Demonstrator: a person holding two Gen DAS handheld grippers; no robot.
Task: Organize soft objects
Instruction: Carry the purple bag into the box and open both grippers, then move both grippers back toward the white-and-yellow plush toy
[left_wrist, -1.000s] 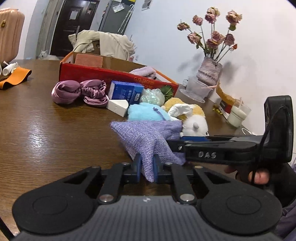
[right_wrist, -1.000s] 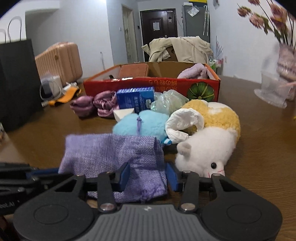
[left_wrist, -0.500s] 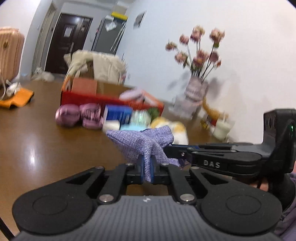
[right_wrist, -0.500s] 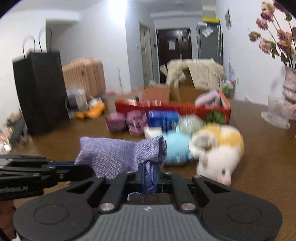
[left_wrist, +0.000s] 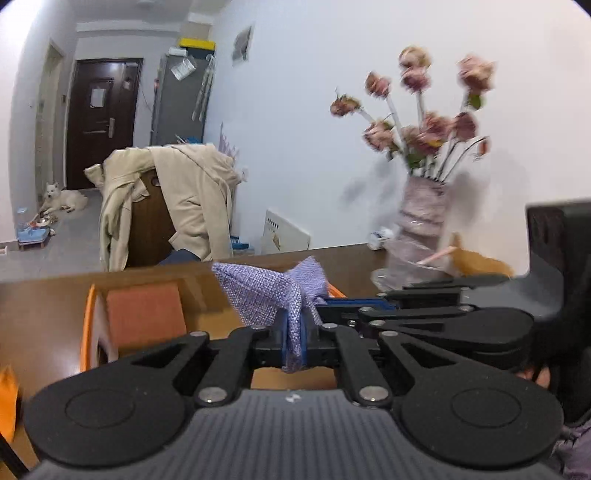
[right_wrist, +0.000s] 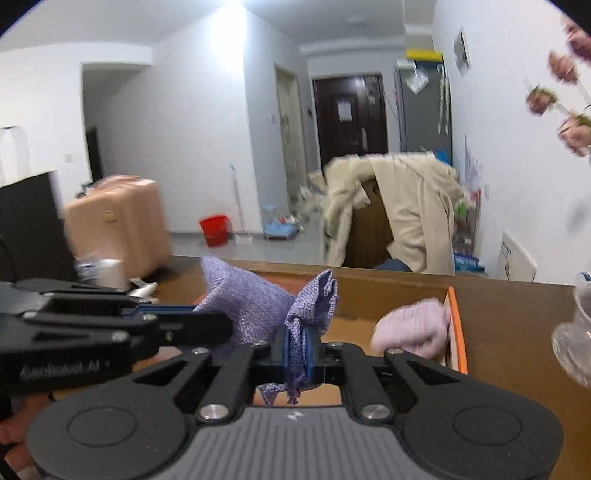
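A purple woven cloth pouch hangs in the air between both grippers. My left gripper is shut on one end of it. My right gripper is shut on the other end of the pouch. The pouch is held above the open cardboard box, whose orange rim also shows in the right wrist view. Inside the box lie a terracotta block and a pale pink soft item. The right gripper's body shows at the right of the left wrist view.
A vase of dried pink roses stands on the brown table to the right. A clear glass dish sits at the right edge. A chair draped with a beige coat stands behind the table. A pink suitcase stands at the left.
Both grippers closed on the purple pouch and lifted it off the table. They carried it forward over the box. The plush toys on the table have dropped out of view.
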